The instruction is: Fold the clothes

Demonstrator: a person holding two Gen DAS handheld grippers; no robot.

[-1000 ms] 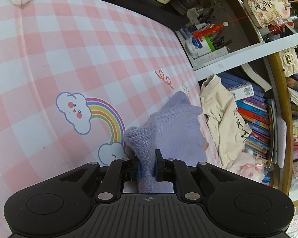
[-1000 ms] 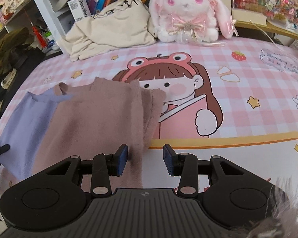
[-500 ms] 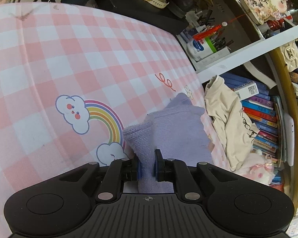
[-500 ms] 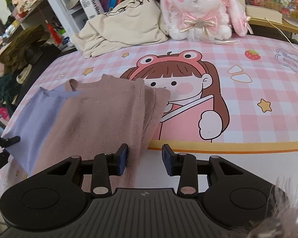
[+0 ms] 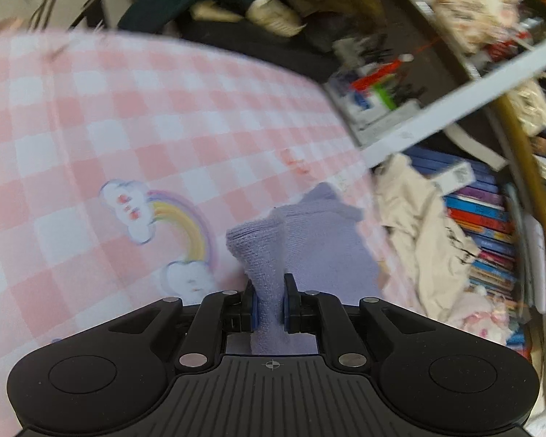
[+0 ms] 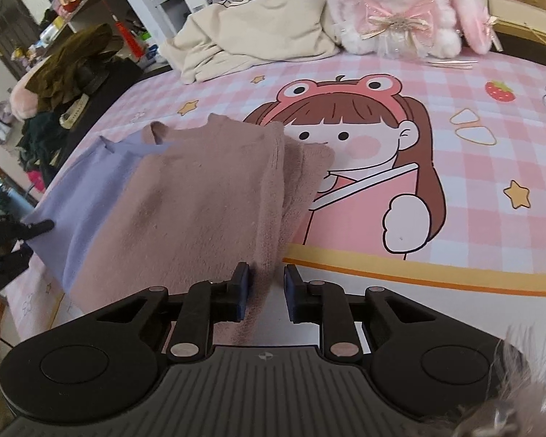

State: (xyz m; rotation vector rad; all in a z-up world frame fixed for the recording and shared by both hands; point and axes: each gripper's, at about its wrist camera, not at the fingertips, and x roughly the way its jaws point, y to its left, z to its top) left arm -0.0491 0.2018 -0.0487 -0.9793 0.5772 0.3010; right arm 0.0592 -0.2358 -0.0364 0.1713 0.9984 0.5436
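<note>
A two-tone knit garment lies on the pink checked mat (image 6: 455, 83). Its lavender part (image 6: 87, 196) is at the left and its dusty-pink part (image 6: 200, 211) at the middle. In the left wrist view my left gripper (image 5: 270, 307) is shut on a bunched corner of the lavender fabric (image 5: 309, 247), lifting it off the mat (image 5: 91, 127). The left gripper also shows at the left edge of the right wrist view (image 6: 14, 236). My right gripper (image 6: 265, 289) is open, its fingers astride the garment's right edge, close above the mat.
A cream garment (image 6: 251, 25) and a white plush rabbit (image 6: 393, 7) lie at the mat's far edge by bookshelves (image 5: 491, 225). Dark clothes (image 6: 72, 65) are piled at the left. Grey fur (image 6: 520, 393) shows at the bottom right.
The left gripper has swung with the lavender corner still in it; its view is now blurred. The right gripper has moved in toward the pink fabric's edge and narrowed slightly.
</note>
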